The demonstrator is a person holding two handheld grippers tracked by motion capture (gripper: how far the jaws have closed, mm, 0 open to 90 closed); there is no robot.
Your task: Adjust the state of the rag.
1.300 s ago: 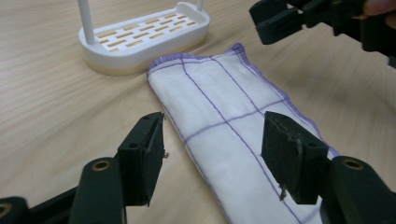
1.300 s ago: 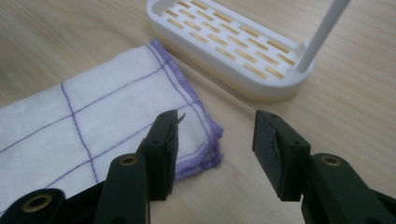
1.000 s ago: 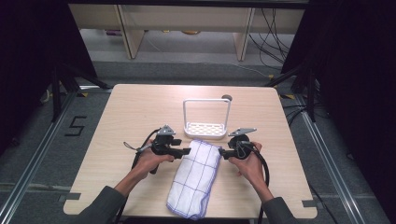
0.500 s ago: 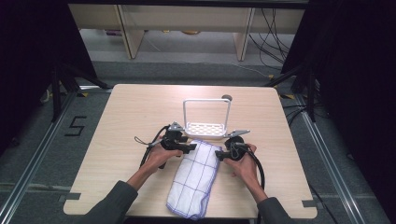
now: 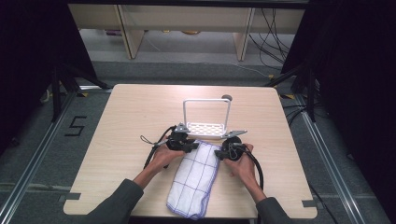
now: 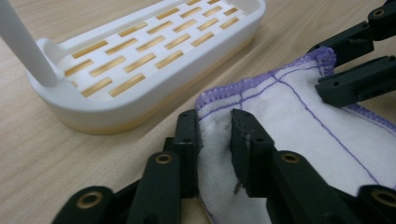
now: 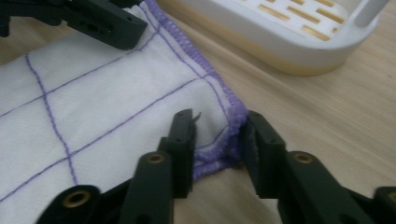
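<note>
Lying folded on table (image 5: pixel 121 116) just in front of white rack (image 5: pixel 207 128), checked cloth (image 5: pixel 195 177); left gripper (image 6: pixel 215 130) and right gripper (image 7: pixel 217 133) each straddle a far corner, jaws narrow, not clamped.

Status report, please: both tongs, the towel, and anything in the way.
Left tongs and right tongs each straddle a far corner of the towel, jaws not closed. Towel folded, flat on table. White rack just beyond, not blocking.
</note>
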